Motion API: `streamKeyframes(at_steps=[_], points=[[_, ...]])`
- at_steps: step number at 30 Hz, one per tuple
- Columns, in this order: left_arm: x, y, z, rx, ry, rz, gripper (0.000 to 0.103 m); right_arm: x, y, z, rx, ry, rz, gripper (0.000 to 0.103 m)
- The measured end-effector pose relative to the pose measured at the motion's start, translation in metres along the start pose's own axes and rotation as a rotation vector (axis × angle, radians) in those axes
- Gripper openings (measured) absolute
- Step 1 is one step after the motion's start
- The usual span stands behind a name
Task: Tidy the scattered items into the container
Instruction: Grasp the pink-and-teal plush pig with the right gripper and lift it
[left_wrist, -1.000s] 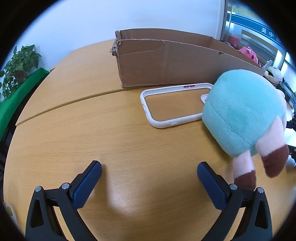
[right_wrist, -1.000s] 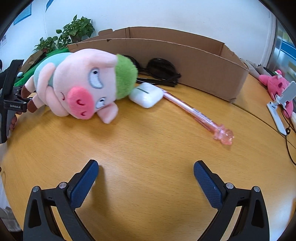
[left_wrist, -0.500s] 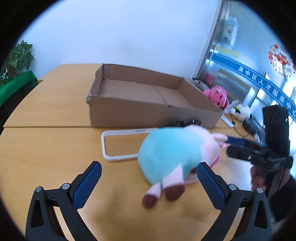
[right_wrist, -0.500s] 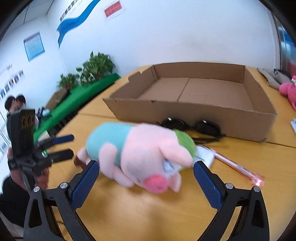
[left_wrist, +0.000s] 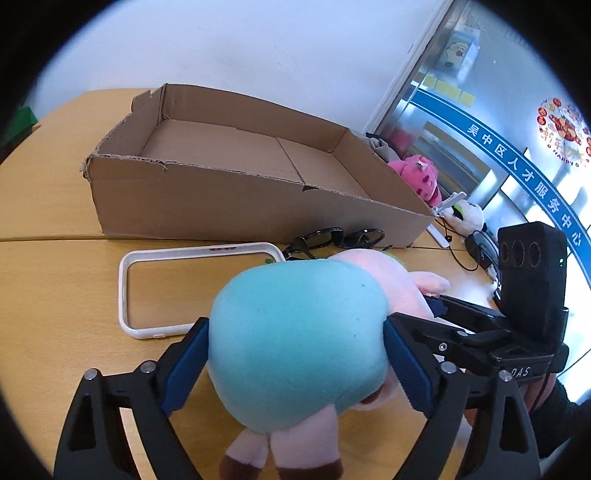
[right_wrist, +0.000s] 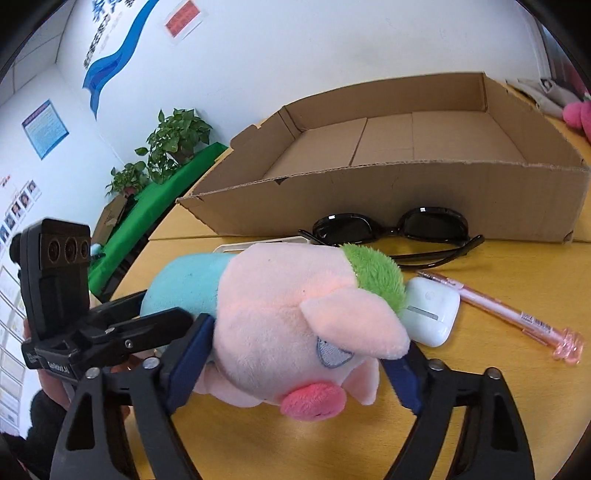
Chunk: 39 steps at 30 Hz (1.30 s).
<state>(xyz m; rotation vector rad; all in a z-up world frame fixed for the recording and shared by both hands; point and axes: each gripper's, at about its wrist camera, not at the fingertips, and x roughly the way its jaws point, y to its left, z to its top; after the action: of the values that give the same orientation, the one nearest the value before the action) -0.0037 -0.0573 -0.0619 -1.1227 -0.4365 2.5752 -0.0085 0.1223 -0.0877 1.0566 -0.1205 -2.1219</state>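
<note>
So far the cardboard box (left_wrist: 236, 155) is seen empty. The plush pig (left_wrist: 299, 332) is flanked by the closing jaws of the left gripper (left_wrist: 295, 365) and right gripper (right_wrist: 295, 362), pads touching. Sunglasses (right_wrist: 391, 229), earbud case (right_wrist: 432, 314), pen (right_wrist: 517, 317) and phone bumper (left_wrist: 125, 295) are left at twelve o'clock.

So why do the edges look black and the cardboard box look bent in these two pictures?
Left wrist view: fisheye lens, so a dark round border frames it and the brown cardboard box bows; the teal-and-pink plush pig looms large, sharp, under even light. Right wrist view: same curved border, the box rim arcs, no strong glare on the yellow wooden table.
</note>
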Motion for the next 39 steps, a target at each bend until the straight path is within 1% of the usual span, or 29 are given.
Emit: streamKeyframes(at_steps=[3, 6, 9, 11, 13, 15, 16, 18, 20, 22, 23, 25, 26, 27, 28, 30, 33, 35, 39], points=[[-0.007, -0.011, -0.007, 0.007, -0.007, 0.029, 0.085, -0.007, 0.005, -0.005, -0.021, -0.001, 0.007, 0.074], [-0.014, -0.027, -0.017, 0.014, 0.003, 0.048, 0.084, -0.019, 0.009, -0.017, -0.030, -0.002, -0.002, 0.072], [-0.016, -0.046, -0.029, 0.009, 0.022, 0.032, 0.083, -0.041, 0.009, -0.034, -0.016, 0.002, -0.029, 0.072], [-0.015, -0.060, -0.038, 0.018, 0.034, 0.017, 0.083, -0.060, 0.006, -0.047, -0.010, 0.010, -0.068, 0.072], [-0.012, -0.072, -0.045, 0.024, 0.039, -0.002, 0.083, -0.072, 0.002, -0.056, 0.002, 0.014, -0.091, 0.075], [-0.008, -0.078, -0.047, 0.010, 0.048, -0.021, 0.083, -0.083, -0.005, -0.064, 0.002, 0.023, -0.106, 0.082], [-0.005, -0.080, -0.047, -0.001, 0.055, -0.031, 0.084, -0.086, -0.008, -0.067, -0.008, 0.040, -0.111, 0.084], [0.000, -0.082, -0.046, -0.012, 0.058, -0.031, 0.084, -0.089, -0.015, -0.072, -0.032, 0.060, -0.127, 0.094], [0.003, -0.086, -0.044, 0.003, 0.060, -0.025, 0.084, -0.089, -0.029, -0.075, -0.026, 0.061, -0.100, 0.094], [0.006, -0.090, -0.043, -0.009, 0.059, -0.014, 0.084, -0.089, -0.040, -0.073, -0.005, 0.045, -0.077, 0.094], [0.008, -0.091, -0.042, -0.009, 0.063, -0.009, 0.084, -0.087, -0.046, -0.071, 0.000, 0.036, -0.049, 0.094], [0.012, -0.093, -0.037, 0.001, 0.078, 0.002, 0.084, -0.084, -0.050, -0.068, -0.006, 0.030, -0.016, 0.090], [0.014, -0.094, -0.035, 0.006, 0.089, 0.011, 0.084, -0.081, -0.050, -0.066, -0.015, 0.028, 0.008, 0.085], [0.016, -0.093, -0.032, 0.002, 0.106, 0.018, 0.085, -0.080, -0.050, -0.064, -0.020, 0.023, 0.009, 0.084], [0.018, -0.091, -0.029, -0.014, 0.124, 0.015, 0.085, -0.078, -0.051, -0.064, -0.019, 0.018, 0.016, 0.083], [0.021, -0.085, -0.024, -0.045, 0.154, 0.000, 0.086, -0.078, -0.054, -0.062, -0.007, 0.014, 0.048, 0.079], [0.025, -0.085, -0.024, -0.040, 0.179, 0.004, 0.087, -0.078, -0.058, -0.063, -0.004, 0.010, 0.083, 0.075], [0.025, -0.089, -0.023, -0.032, 0.190, 0.019, 0.087, -0.077, -0.064, -0.065, 0.008, 0.009, 0.111, 0.074], [0.027, -0.100, -0.022, -0.003, 0.195, 0.056, 0.087, -0.080, -0.070, -0.067, 0.015, 0.015, 0.133, 0.071]])
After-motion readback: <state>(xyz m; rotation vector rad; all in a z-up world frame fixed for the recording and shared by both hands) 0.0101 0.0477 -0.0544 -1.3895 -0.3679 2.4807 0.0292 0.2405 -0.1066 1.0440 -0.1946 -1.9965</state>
